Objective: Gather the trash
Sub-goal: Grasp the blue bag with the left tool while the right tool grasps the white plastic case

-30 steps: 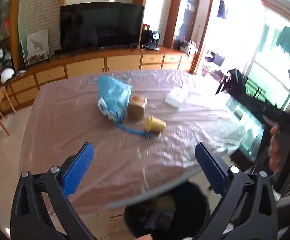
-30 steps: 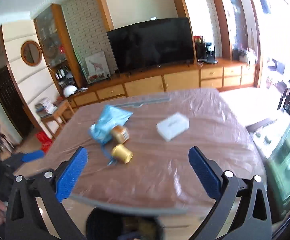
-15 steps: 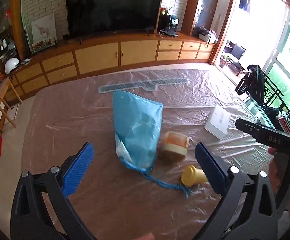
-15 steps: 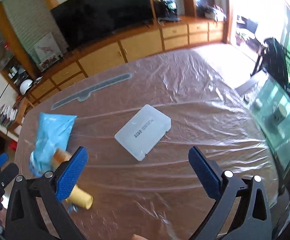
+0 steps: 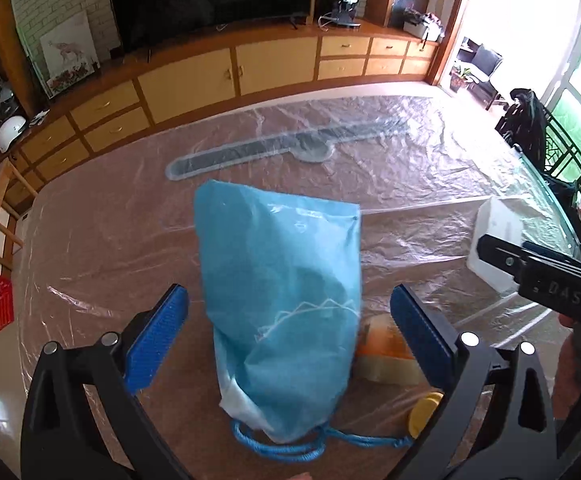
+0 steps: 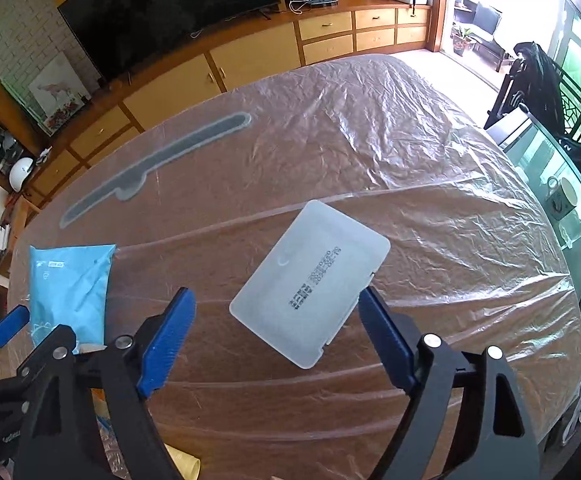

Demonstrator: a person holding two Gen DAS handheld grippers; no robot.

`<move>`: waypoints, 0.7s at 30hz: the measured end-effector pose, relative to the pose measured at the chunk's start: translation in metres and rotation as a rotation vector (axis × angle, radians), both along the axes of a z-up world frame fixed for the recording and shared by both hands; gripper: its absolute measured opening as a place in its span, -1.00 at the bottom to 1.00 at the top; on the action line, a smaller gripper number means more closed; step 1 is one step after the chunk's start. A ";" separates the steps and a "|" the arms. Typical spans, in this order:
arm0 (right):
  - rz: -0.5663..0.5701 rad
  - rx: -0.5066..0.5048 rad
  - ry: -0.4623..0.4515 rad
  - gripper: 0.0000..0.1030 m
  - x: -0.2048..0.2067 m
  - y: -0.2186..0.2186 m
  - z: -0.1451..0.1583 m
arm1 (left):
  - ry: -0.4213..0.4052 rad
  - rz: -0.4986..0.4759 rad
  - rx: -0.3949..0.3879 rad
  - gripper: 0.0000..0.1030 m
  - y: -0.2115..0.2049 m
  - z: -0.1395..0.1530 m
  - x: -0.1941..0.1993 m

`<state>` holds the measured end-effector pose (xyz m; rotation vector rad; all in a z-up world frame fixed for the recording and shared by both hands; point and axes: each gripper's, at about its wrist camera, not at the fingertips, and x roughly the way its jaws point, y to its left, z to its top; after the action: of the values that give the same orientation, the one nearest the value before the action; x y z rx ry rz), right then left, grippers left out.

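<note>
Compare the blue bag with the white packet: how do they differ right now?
The blue bag is bulgy, with a blue cord at its mouth; the white packet is flat and rectangular, with dark print. The bag sits between the open left tongs; the packet sits between the open right tongs. Both lie ungripped on the plastic-covered table.

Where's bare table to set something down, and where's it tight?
Free: the table stretch right of and beyond the white packet, out to its far rim, and the strip between packet and grey strip. Crowded: the near-left corner, where the blue bag, tape roll and yellow cup cluster between the open left hand-held gripper's fingers.
</note>
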<state>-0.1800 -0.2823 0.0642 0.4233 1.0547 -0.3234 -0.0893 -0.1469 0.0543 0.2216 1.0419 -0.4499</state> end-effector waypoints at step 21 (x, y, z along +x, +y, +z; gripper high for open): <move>0.063 -0.020 -0.042 0.12 0.001 -0.003 -0.002 | 0.039 0.050 -0.058 0.37 0.027 -0.006 0.018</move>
<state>-0.1795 -0.2854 0.0622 0.3768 1.0205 -0.2673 -0.0713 -0.1195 0.0479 0.1352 1.0684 -0.4404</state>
